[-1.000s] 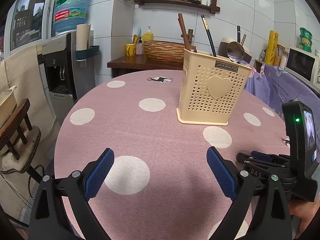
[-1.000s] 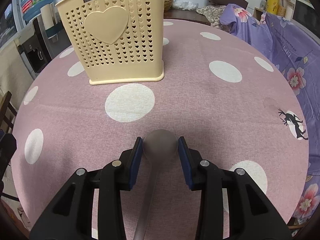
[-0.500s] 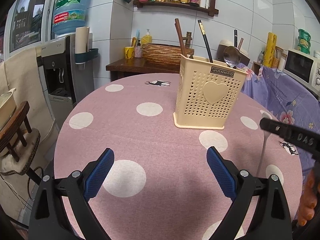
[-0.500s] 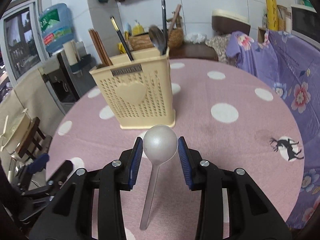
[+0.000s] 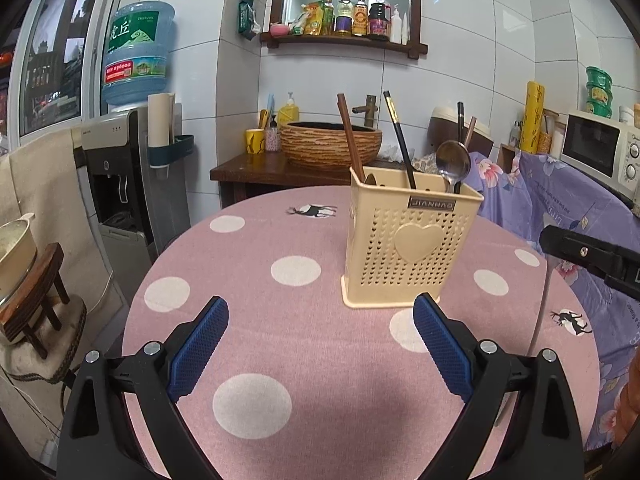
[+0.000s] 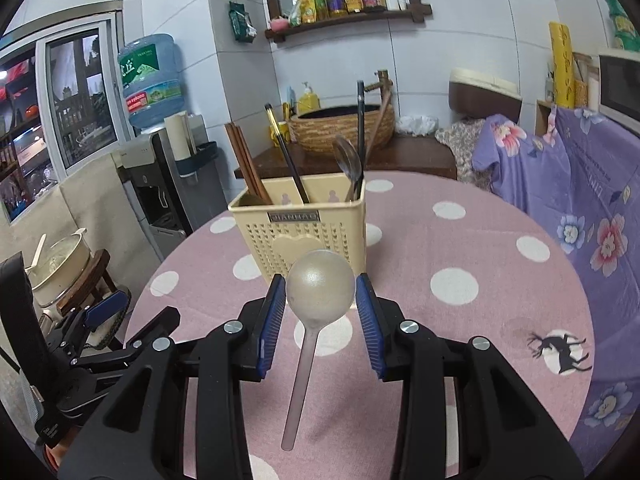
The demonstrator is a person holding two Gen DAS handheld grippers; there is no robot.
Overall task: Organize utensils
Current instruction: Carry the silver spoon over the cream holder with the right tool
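A grey spoon (image 6: pixel 320 292) is pinched by its bowl in the right gripper (image 6: pixel 320 312), in front of the utensil basket (image 6: pixel 298 232), hiding the basket's heart. The left gripper (image 5: pixel 320 344) is spread empty before the basket, above the tabletop (image 5: pixel 320 360); the basket's inner compartments are hidden.

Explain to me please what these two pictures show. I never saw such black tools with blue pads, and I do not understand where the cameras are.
There is no robot here. A person holds one hand-held gripper in each hand, a black clamp with two fingers and blue pads. A wide-angle camera sits on each one and looks forward along its fingers, so each picture shows its own fingers at the bottom.

In the left wrist view, the left hand-held gripper is open and holds nothing. In the right wrist view, the right hand-held gripper is shut on the bowl of a grey spoon, whose handle hangs down.

Both look over a round table with a pink dotted cloth. On it stands a beige utensil basket, already holding chopsticks and a metal spoon.
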